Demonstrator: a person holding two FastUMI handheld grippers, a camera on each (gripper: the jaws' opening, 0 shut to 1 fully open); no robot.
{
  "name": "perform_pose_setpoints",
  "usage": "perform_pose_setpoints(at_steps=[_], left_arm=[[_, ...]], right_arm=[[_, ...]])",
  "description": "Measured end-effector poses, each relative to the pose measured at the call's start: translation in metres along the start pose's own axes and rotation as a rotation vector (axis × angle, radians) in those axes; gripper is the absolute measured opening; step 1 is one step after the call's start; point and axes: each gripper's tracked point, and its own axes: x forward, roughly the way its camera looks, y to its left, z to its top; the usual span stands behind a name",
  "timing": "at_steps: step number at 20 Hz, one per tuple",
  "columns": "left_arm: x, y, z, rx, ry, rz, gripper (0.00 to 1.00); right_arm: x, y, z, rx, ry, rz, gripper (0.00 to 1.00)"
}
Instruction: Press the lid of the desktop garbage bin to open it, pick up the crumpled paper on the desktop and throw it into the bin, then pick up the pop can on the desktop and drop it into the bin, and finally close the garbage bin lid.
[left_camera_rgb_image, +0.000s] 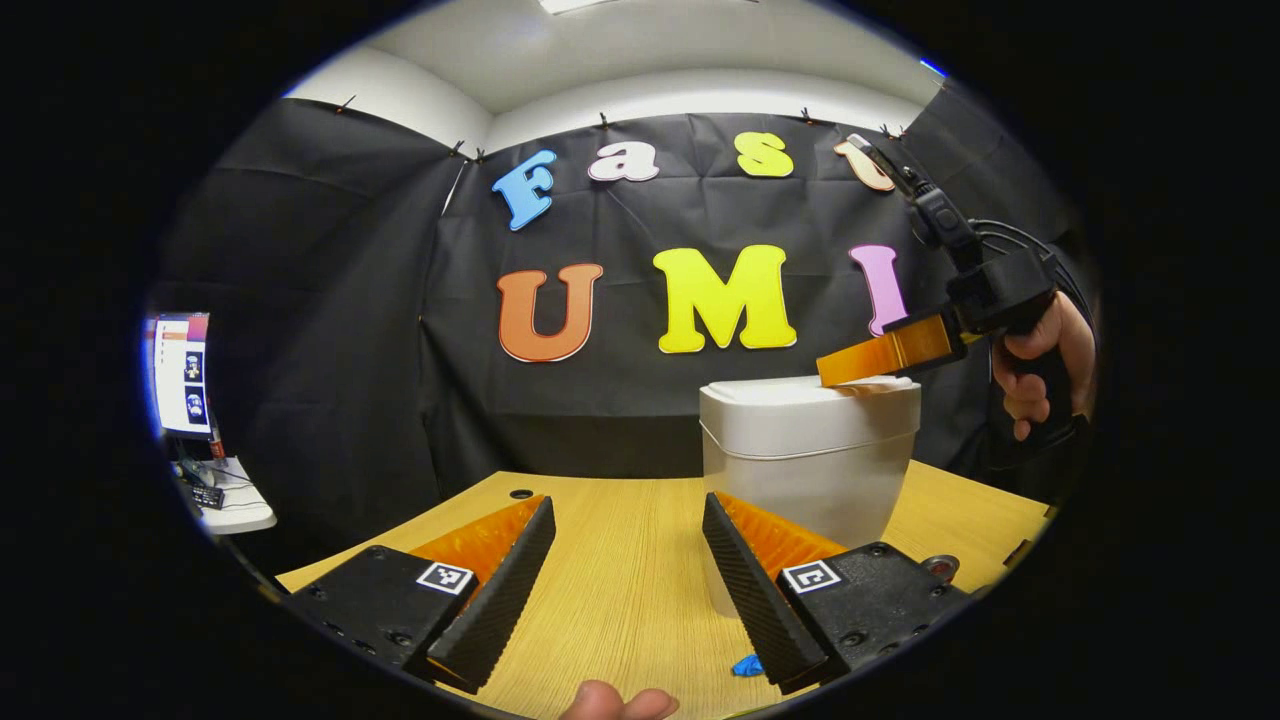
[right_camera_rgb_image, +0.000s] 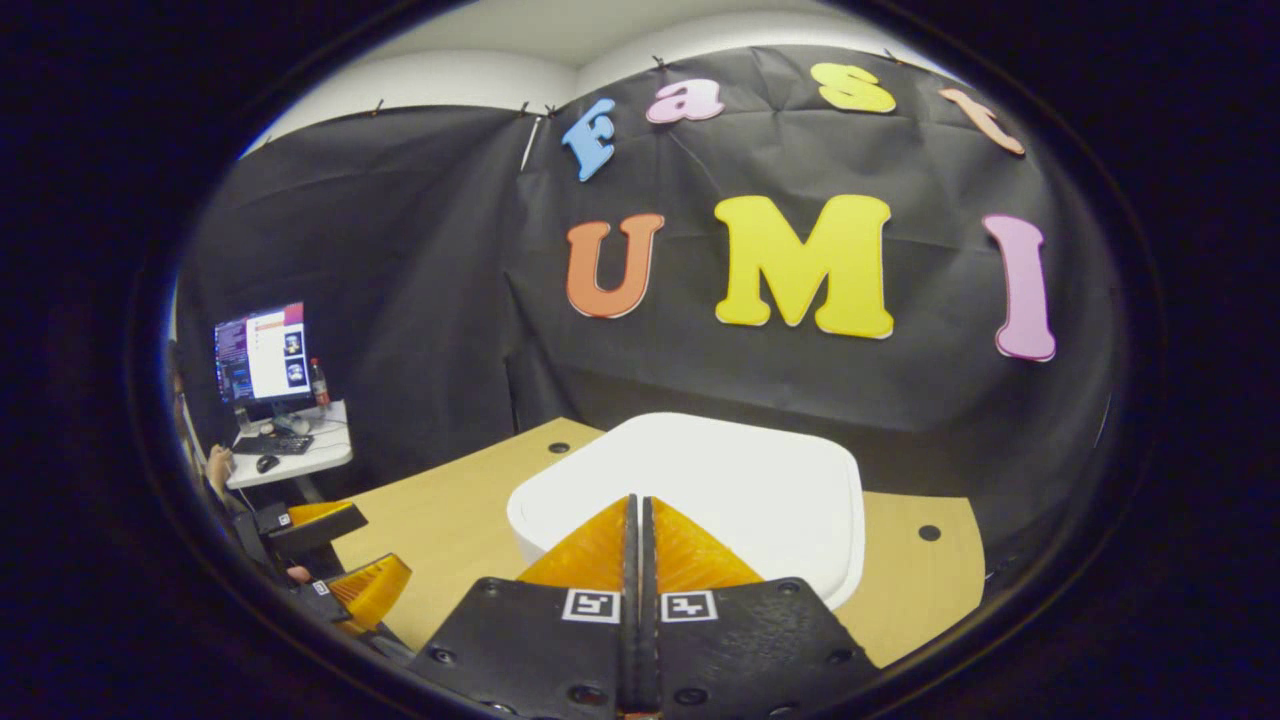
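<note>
Closed right claw (right_camera_rgb_image: 636, 505) over, perhaps touching, white bin lid (right_camera_rgb_image: 740, 480)

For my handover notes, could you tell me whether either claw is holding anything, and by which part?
Nothing is held. The left claw is open above the table; the right claw is shut and empty, at the bin lid.

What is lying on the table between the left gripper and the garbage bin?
Nothing: in the left gripper view, bare wooden table runs from the open left gripper to the garbage bin. The right gripper rests, shut, on the lid.
</note>
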Motion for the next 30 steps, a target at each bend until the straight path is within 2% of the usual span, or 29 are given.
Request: perform_pose_setpoints(at_steps=[1,2,5,6,8,9,10,12,13,15,16,18,20,21,27,30], left_arm=[[0.000,0.000,0.001,0.006,-0.001,0.002,0.96],[0.000,0.000,0.002,0.010,0.000,0.004,0.96],[-0.001,-0.002,0.007,0.007,-0.008,0.006,0.96],[-0.001,-0.003,0.009,0.000,-0.011,0.004,0.96],[-0.002,-0.005,0.011,-0.007,-0.017,0.001,0.96],[-0.002,-0.008,0.012,-0.003,-0.017,0.000,0.96],[-0.003,-0.010,0.013,0.001,-0.017,-0.001,0.96],[-0.004,-0.016,0.013,0.013,-0.018,-0.006,0.96],[-0.004,-0.019,0.014,0.017,-0.019,-0.010,1.00],[-0.005,-0.027,0.014,0.018,-0.017,-0.023,0.96],[-0.006,-0.030,0.012,0.017,-0.016,-0.031,0.96],[-0.007,-0.037,0.011,0.020,-0.015,-0.039,0.96],[-0.007,-0.037,0.013,0.023,-0.012,-0.045,1.00],[-0.008,-0.039,0.012,0.023,-0.009,-0.049,0.96],[-0.011,-0.051,-0.008,0.006,0.018,-0.069,0.96],[-0.012,-0.057,-0.034,-0.028,0.077,-0.088,0.96]], right_arm=[[-0.003,-0.002,0.006,-0.009,-0.025,-0.013,0.01],[-0.006,-0.005,0.017,-0.013,-0.067,-0.026,0.17],[-0.021,-0.017,0.042,-0.002,-0.169,-0.080,0.40],[-0.025,-0.020,0.047,0.006,-0.182,-0.084,0.59],[-0.035,-0.025,0.050,0.024,-0.202,-0.094,0.81],[-0.040,-0.027,0.049,0.035,-0.205,-0.098,0.79],[-0.045,-0.028,0.048,0.041,-0.208,-0.098,0.82],[-0.054,-0.029,0.046,0.044,-0.220,-0.103,0.82],[-0.058,-0.030,0.042,0.044,-0.222,-0.107,0.82],[-0.066,-0.036,0.035,0.031,-0.225,-0.138,0.82],[-0.069,-0.038,0.029,0.027,-0.230,-0.151,0.95],[-0.079,-0.041,0.021,0.038,-0.232,-0.165,0.98],[-0.087,-0.047,0.013,0.053,-0.245,-0.189,0.98],[-0.092,-0.052,0.008,0.059,-0.254,-0.209,0.98],[-0.120,-0.066,-0.030,0.100,-0.279,-0.294,0.98],[-0.131,-0.071,-0.052,0.114,-0.282,-0.330,0.98]])
